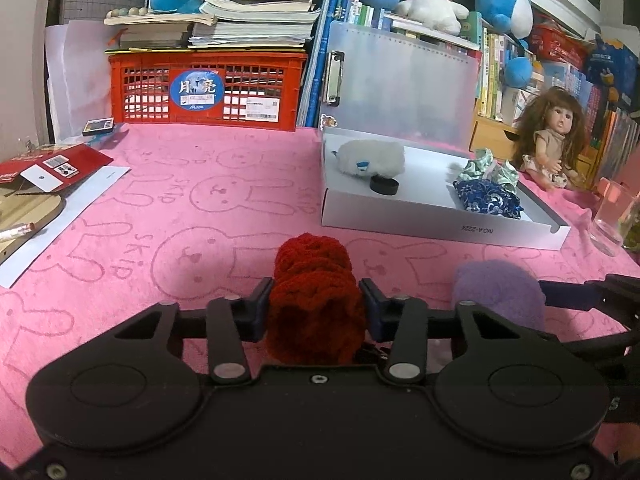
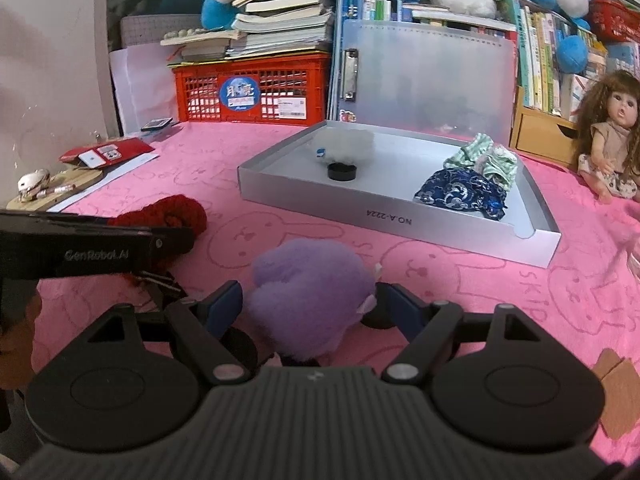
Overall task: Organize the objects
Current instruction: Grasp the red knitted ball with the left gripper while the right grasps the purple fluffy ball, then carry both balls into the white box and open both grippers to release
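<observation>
The left tongs (image 1: 316,300) have narrowed onto a red crocheted piece (image 1: 314,304), a chunky, knobbly lump of yarn at lower centre of the left wrist view; both dark pads press into its sides. No earlier look is at hand, so only the grip itself can be told. The right tongs (image 2: 310,300) stand wide with a purple fluffy plush (image 2: 308,296) between them, a soft rounded ball of fuzz low in the middle of the right wrist view; the left pad lies just beside the fur and the right pad shows a slight gap, so they do not seem to squeeze it. Both soft things sit on the surface, which is covered by a pink towel (image 1: 208,208) with a nubby pile and outlined rabbits. Further back, right of centre, lies a shallow grey cardboard tray (image 2: 400,220). In it are a white fuzzy plush (image 2: 348,144), a black round cap (image 2: 341,171) just in front of it, and, toward the tray's right end, a dark blue brocade pouch (image 2: 460,192) touching a green striped cloth piece (image 2: 488,160).
</observation>
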`<control>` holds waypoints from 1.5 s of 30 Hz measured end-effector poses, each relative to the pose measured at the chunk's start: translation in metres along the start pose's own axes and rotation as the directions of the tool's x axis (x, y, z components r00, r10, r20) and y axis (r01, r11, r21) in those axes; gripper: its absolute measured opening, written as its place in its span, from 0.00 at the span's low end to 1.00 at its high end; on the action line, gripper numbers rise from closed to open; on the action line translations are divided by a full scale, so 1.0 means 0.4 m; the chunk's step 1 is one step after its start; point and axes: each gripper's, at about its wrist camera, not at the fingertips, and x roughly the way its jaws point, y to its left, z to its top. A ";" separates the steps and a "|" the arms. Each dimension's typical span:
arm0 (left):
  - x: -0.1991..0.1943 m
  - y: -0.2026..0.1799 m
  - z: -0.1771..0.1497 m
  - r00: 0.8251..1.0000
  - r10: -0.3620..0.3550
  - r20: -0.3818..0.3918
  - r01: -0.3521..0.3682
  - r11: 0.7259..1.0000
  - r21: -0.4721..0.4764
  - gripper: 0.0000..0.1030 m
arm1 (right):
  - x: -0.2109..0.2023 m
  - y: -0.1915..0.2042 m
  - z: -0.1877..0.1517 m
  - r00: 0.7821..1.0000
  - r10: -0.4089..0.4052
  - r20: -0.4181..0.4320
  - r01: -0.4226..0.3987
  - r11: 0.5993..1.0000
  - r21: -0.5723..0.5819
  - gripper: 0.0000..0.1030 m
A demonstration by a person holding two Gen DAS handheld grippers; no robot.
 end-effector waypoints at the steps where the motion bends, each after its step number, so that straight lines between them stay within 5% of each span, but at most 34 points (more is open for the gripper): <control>1: -0.001 0.000 0.001 1.000 0.000 0.001 0.000 1.000 -0.002 0.39 | -0.002 0.003 -0.001 1.000 0.002 0.003 -0.002 1.000 -0.009 0.75; 9: -0.010 0.000 0.012 1.000 -0.004 0.010 0.004 1.000 -0.012 0.37 | -0.016 0.010 0.005 0.999 -0.005 0.042 0.005 1.000 -0.015 0.62; 28: -0.017 -0.042 0.090 0.996 -0.071 0.060 0.071 0.997 -0.005 0.36 | -0.035 -0.055 0.065 0.992 -0.083 0.099 0.074 0.993 0.094 0.61; 45: 0.069 -0.137 0.206 0.987 -0.135 0.091 0.132 0.990 0.040 0.36 | -0.018 -0.230 0.132 0.974 -0.202 0.103 0.160 0.934 0.319 0.61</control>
